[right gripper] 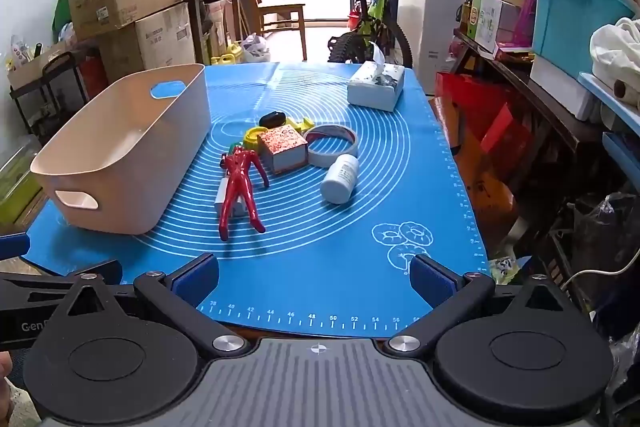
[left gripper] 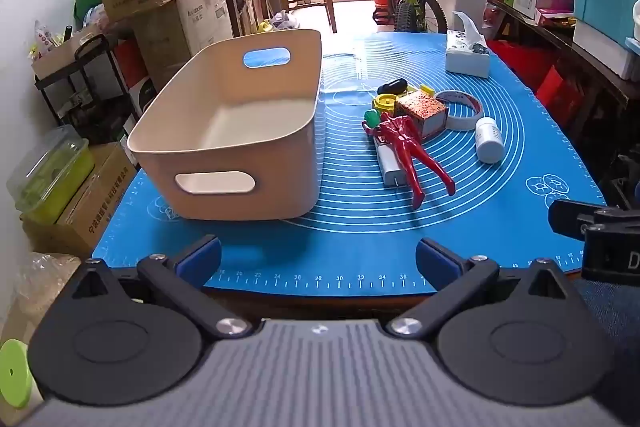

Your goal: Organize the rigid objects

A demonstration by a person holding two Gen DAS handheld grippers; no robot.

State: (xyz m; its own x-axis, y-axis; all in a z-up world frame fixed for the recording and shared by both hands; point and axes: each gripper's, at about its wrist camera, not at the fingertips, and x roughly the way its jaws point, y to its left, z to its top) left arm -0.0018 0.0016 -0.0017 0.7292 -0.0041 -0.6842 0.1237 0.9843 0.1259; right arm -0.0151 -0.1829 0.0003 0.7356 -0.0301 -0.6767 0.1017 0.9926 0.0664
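Beige bin [left gripper: 240, 131], bare inside

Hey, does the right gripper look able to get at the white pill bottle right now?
Probably yes. The right gripper is open and empty at the near table edge, and only bare blue mat lies between it and the white pill bottle, which lies on its side, slightly apart from the tape roll.

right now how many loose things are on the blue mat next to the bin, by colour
red: 1, figure
red-gold patterned: 1, box
white: 3, bottle, tape roll, charger
yellow: 2, round piece, piece behind the box
green: 1, small cap
black: 1, oval item
total: 9
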